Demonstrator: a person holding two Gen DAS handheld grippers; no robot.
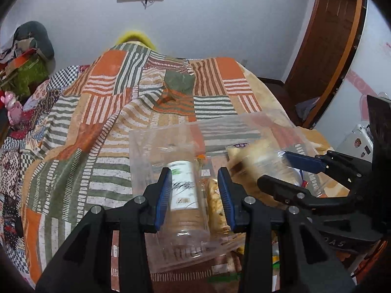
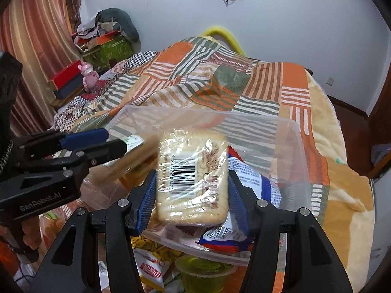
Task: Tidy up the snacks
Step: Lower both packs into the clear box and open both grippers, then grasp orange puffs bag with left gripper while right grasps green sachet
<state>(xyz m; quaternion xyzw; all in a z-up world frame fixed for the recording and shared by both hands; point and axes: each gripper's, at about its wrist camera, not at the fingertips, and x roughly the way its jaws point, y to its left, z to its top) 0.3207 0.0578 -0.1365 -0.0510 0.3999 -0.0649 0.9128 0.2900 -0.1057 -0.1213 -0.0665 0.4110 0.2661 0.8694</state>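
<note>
Between the blue pads of the left tool (image 1: 195, 195), a clear bottle (image 1: 184, 195) with a white label is being clamped, its body lying along the fingers above a clear plastic container (image 1: 146, 146) that is resting on the patchwork bedspread (image 1: 97, 97). Just to the right of that tool, inside the same container, a wrapped snack (image 1: 216, 205) is lying. Ahead and to the right of it, the right tool (image 1: 281, 171) is being seen from the side. Between the pads of the right tool (image 2: 193, 190), a plastic-wrapped biscuit pack (image 2: 193, 171) with a barcode is being gripped over the container (image 2: 293, 146). Beneath that pack, a blue-and-white packet (image 2: 256, 183) is lying in the container. Below the tool, a green jelly cup (image 2: 205, 276) and a yellow snack bag (image 2: 151, 271) are lying outside the container.
</note>
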